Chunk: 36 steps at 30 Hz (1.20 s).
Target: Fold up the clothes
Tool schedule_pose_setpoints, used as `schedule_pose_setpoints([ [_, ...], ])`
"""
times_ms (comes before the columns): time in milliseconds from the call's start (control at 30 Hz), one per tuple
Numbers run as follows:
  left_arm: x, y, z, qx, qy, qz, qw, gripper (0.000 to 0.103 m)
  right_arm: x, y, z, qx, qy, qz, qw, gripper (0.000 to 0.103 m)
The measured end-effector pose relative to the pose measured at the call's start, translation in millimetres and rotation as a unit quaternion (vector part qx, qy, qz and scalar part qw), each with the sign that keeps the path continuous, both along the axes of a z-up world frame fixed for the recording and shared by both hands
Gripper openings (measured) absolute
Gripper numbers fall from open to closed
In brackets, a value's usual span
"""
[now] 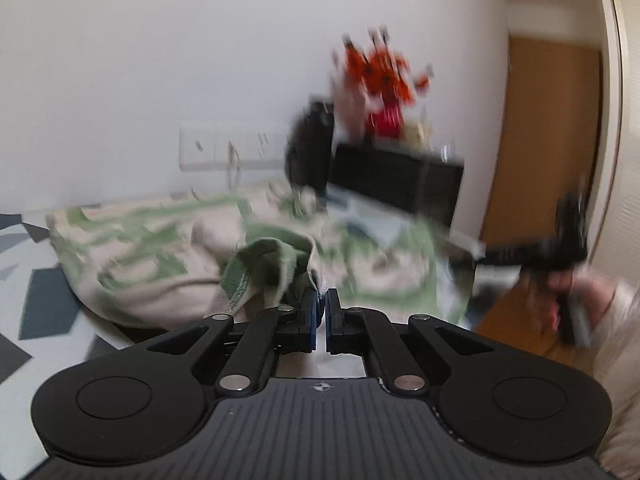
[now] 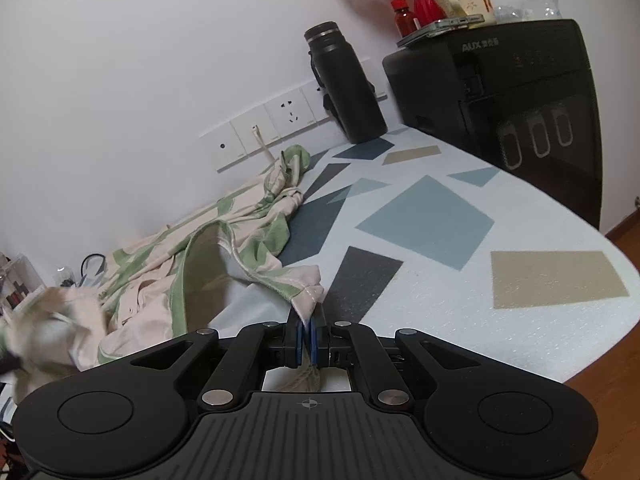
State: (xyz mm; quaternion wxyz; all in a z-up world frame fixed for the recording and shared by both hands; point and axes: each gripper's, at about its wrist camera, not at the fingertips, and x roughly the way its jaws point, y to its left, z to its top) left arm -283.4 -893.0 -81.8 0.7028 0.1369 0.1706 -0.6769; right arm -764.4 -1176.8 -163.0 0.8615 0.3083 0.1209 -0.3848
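A cream garment with green patches (image 2: pixel 208 248) lies crumpled on the table along the wall, one opening gaping upward. My right gripper (image 2: pixel 306 320) is shut on a hem corner of it, and cloth hangs down between its fingers. In the blurred left wrist view the same garment (image 1: pixel 152 256) is lifted and stretched across the frame. My left gripper (image 1: pixel 322 306) is shut on a bunched green edge of it. The other gripper (image 1: pixel 568 248), held by a hand, shows at the right of that view.
The table (image 2: pixel 432 216) has a pale cover with blue, grey and tan shapes. A black flask (image 2: pixel 344 84) and a black appliance (image 2: pixel 512 92) stand at the back. On the appliance are a red vase (image 2: pixel 428 0) with orange flowers, a cup and a phone. Wall sockets (image 2: pixel 280 120) sit behind the garment.
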Motion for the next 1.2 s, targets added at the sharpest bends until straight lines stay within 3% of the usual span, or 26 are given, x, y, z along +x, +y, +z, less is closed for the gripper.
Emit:
schedule_pose_setpoints([
  [133,-10.2,-19.6,-30.6,0.058,-0.036,-0.016,0.9975,0.009,4.0,-1.4,-4.0,0.007,0.0,0.007,1.0,0.004],
  [233,-16.6,-15.0,-32.0,0.055,-0.058,-0.03,0.9964,0.029,4.6,-1.3,-3.3,0.006,0.001,0.008,1.0,0.004],
  [300,-15.5,-4.1,-25.0,0.037,-0.053,-0.038,0.9972,0.052,4.7,-1.6,-3.1,0.007,0.001,0.007,1.0,0.004],
  [333,-13.4,1.2,-19.9,0.028,-0.051,-0.035,0.9977,0.054,5.0,-1.8,-3.2,0.008,0.001,0.007,1.0,0.004],
  [533,3.5,42.1,10.4,-0.024,-0.024,-0.033,0.9989,0.055,9.4,-2.5,-3.5,0.009,0.006,0.009,1.0,0.005],
  [667,22.5,67.0,18.0,-0.052,-0.03,0.027,0.9979,0.055,11.3,-3.3,-2.4,0.009,0.007,0.009,1.0,0.005],
  [733,38.3,67.1,12.6,-0.039,-0.025,0.067,0.9967,0.055,11.8,-4.0,-2.2,0.01,0.008,0.009,1.0,0.006],
  [800,44.2,55.8,1.2,-0.002,-0.066,0.086,0.9941,0.054,12.2,-4.1,-1.8,0.01,0.008,0.008,1.0,0.006],
  [900,42.5,38.4,-14.8,0.04,-0.126,0.076,0.9883,0.047,11.9,-3.4,-1.8,0.01,0.008,0.006,1.0,0.006],
  [1067,34.1,35.0,-13.7,-0.002,-0.118,0.027,0.9926,0.047,10.6,-3.4,-2.8,0.015,0.014,0.0,1.0,0.006],
  [1200,35.0,26.9,-15.8,-0.007,-0.115,0.041,0.9925,0.047,11.9,-4.7,-2.5,0.014,0.018,0.001,1.0,0.007],
])
